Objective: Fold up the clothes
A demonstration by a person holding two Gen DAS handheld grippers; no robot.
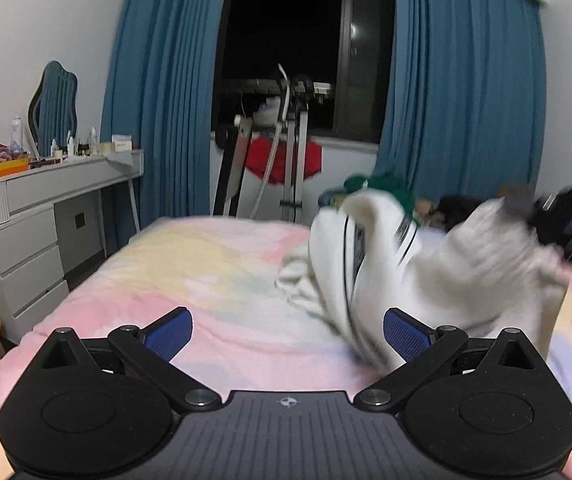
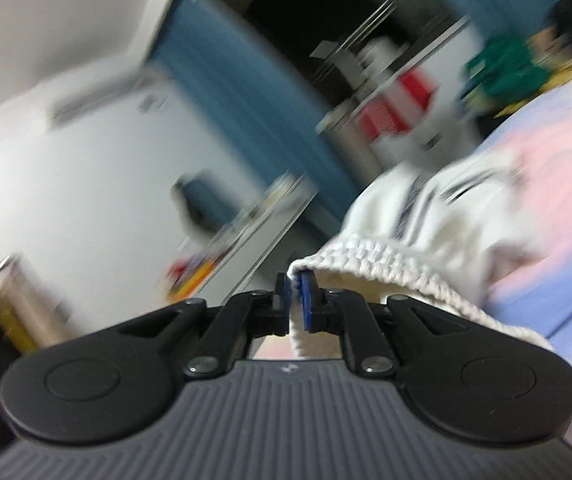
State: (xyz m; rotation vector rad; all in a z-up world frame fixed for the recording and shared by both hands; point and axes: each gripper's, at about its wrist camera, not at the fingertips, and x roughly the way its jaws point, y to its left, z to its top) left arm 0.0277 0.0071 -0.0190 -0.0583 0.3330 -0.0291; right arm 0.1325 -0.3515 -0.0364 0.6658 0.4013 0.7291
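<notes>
Pastel bedspread (image 1: 214, 280) below, white sweater's (image 2: 426, 216) ribbed hem pinched between right gripper's (image 2: 295, 300) jaws.

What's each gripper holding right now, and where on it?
Right gripper pinches the white sweater by its ribbed knit edge. Left gripper is open, holding nothing.

The white sweater (image 2: 426, 216) is ribbed knit cloth, the tongs (image 2: 295, 300) matt black plastic with textured blue pads (image 1: 168, 338).
</notes>
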